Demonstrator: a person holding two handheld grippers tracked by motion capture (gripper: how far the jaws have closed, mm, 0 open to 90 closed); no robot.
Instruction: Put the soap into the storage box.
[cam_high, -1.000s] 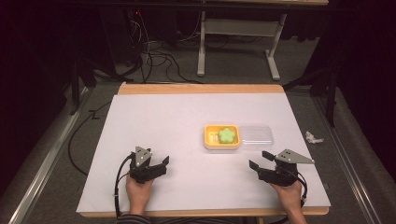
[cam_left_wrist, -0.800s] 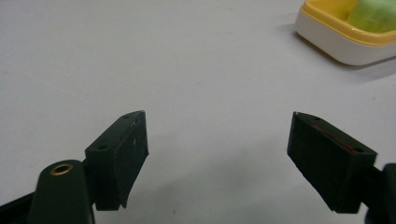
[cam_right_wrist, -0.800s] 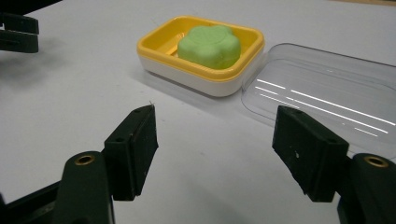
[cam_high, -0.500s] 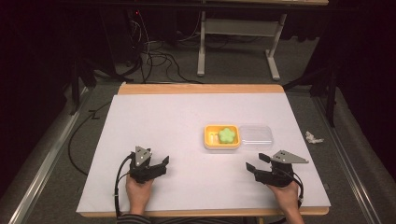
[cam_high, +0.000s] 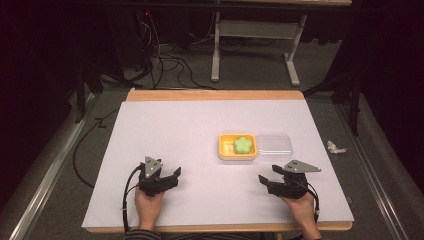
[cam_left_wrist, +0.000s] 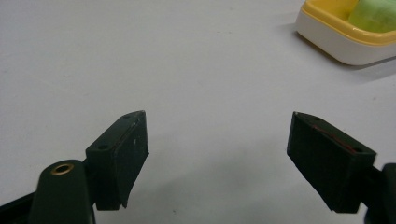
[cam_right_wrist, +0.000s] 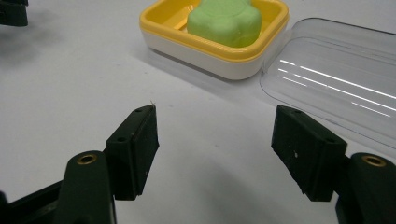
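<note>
Yellow dish (cam_right_wrist: 219, 51), landmark. Inside: green flower-shaped block (cam_right_wrist: 225, 18), seemingly soft, light; grip across flanks. Beside: clear lid (cam_right_wrist: 336, 70), slippery. Nearer: left gripper (cam_left_wrist: 217, 154), right gripper (cam_right_wrist: 215, 154), jaws wide, empty.

A small yellow tray (cam_high: 224, 148) with a white underside and rounded corners sits flat on the white tabletop (cam_high: 175, 135), a little right of centre. Inside it rests a pale green block (cam_high: 243, 145) with a lobed, flower-like outline, lying toward the tray's right half and rising above the rim; in the right gripper view the green block (cam_right_wrist: 225, 21) looks matte and soft-edged. Just beside the tray on its right lies a clear plastic lid (cam_high: 273, 145), flat on the tabletop, its edge right up against the tray, and light glints in streaks across the lid (cam_right_wrist: 327, 79).
</note>
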